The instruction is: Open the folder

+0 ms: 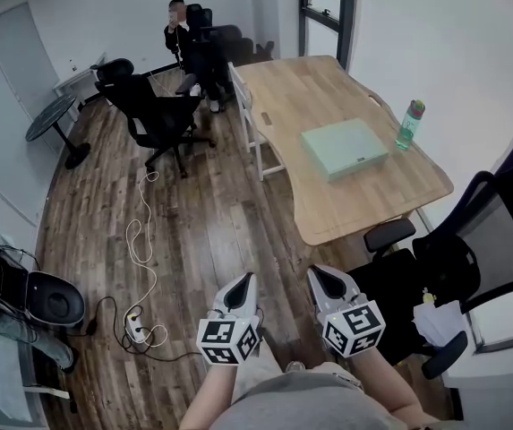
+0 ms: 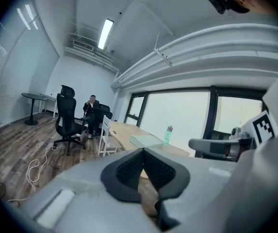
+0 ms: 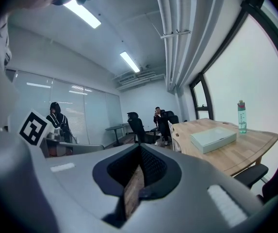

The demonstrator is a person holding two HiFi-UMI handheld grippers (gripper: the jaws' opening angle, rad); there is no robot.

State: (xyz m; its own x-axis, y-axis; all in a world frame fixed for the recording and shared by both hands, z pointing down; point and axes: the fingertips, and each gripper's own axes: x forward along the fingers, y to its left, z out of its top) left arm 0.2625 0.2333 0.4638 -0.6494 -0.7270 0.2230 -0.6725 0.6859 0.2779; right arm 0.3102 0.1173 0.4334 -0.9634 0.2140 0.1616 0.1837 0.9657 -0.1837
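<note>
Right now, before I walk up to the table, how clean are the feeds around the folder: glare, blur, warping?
Head view: strong fisheye bows the table at its edges, but the folder is sharp and evenly lit. Left gripper view: windows blown out white, folder small and pale, corners vignetted black. Right gripper view: same window glare, yet the folder reads clearly.

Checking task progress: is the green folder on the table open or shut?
Shut: the folder lies flat on the table with its cover down.
</note>
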